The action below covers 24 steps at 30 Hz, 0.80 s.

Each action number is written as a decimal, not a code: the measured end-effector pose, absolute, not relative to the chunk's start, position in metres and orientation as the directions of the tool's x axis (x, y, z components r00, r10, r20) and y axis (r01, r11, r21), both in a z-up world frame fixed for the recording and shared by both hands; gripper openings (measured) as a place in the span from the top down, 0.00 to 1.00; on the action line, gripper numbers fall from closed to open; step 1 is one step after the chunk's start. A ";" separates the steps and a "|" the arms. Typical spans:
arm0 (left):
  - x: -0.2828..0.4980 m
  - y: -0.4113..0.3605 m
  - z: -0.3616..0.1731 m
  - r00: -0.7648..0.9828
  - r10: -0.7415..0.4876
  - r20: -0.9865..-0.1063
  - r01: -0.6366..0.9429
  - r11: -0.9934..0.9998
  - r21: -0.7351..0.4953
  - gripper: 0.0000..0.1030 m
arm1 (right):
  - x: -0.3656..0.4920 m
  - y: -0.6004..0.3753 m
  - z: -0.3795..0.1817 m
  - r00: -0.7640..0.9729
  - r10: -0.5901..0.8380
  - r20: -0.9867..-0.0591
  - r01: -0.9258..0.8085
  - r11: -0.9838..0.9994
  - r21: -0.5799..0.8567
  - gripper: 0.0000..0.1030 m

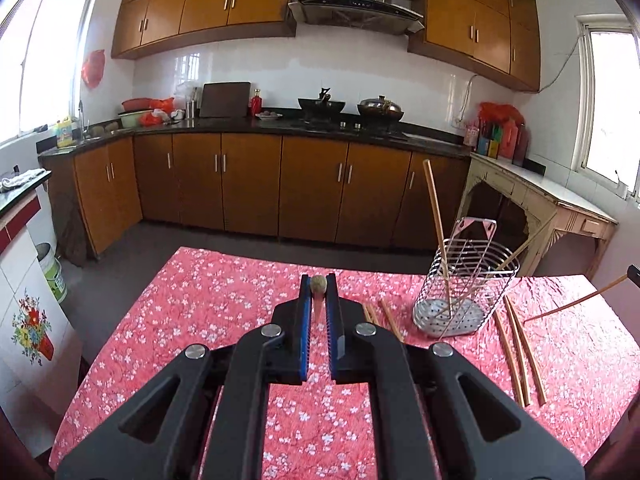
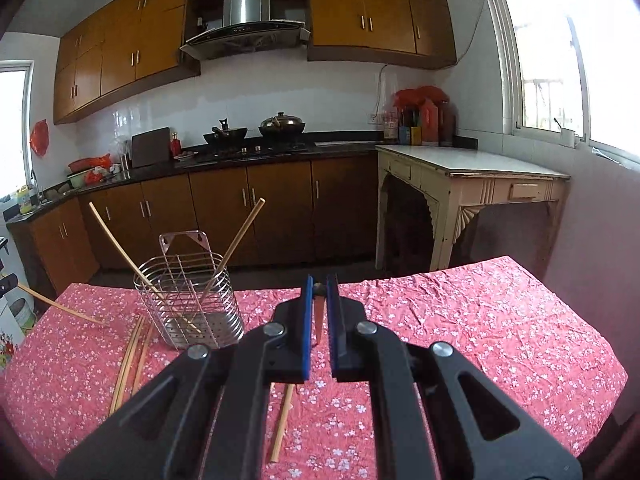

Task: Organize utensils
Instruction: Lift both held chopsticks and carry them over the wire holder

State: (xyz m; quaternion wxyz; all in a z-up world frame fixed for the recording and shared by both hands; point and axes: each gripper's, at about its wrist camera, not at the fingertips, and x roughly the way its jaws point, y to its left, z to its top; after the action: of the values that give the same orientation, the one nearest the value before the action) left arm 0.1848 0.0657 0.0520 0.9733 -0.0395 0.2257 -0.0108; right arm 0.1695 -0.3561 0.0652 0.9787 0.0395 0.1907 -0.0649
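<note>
Two chopsticks point(image 1: 437, 224) stand in the wire holder point(image 1: 466, 280); most of the sorting is judged still to do.
The left gripper point(image 1: 319, 286) is nearly closed on one chopstick, seen end-on. On the floral tablecloth point(image 1: 200, 320), two loose chopsticks point(image 1: 386, 316) lie just left of the holder and three more point(image 1: 520, 360) right of it. The right gripper point(image 2: 318, 286) pinches another.
</note>
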 end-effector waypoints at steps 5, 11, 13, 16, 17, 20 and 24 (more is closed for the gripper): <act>0.189 0.061 0.063 0.905 -0.045 -0.423 0.009 0.996 -0.086 0.94 | 0.182 -0.361 0.077 0.924 -0.069 -0.377 0.116 0.988 0.104 0.93; 0.189 0.058 0.068 0.910 -0.046 -0.411 0.014 0.997 -0.081 0.94 | 0.185 -0.365 0.085 0.927 -0.047 -0.372 0.100 0.987 0.124 0.93; 0.189 0.057 0.069 0.911 -0.049 -0.410 0.017 0.997 -0.082 0.94 | 0.183 -0.365 0.087 0.929 -0.044 -0.368 0.095 0.988 0.121 0.93; 0.189 0.055 0.072 0.913 -0.058 -0.403 0.027 0.996 -0.084 0.94 | 0.176 -0.364 0.097 0.937 -0.027 -0.348 0.075 0.989 0.127 0.93; 0.188 0.054 0.074 0.915 -0.060 -0.399 0.029 0.996 -0.082 0.94 | 0.175 -0.364 0.101 0.940 -0.019 -0.341 0.067 0.989 0.130 0.93; 0.188 0.050 0.078 0.918 -0.067 -0.391 0.039 0.996 -0.080 0.94 | 0.170 -0.359 0.113 0.944 0.002 -0.329 0.046 0.990 0.136 0.93; 0.184 0.044 0.088 0.922 -0.093 -0.376 0.061 0.993 -0.097 0.94 | 0.164 -0.357 0.133 0.945 0.053 -0.322 0.001 0.986 0.165 0.93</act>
State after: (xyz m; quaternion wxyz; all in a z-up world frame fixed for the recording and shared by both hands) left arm 0.1845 0.0435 0.0884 0.9794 -0.0417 0.1936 -0.0392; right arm 0.1643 -0.3567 0.1331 0.9828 0.0819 0.1651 0.0133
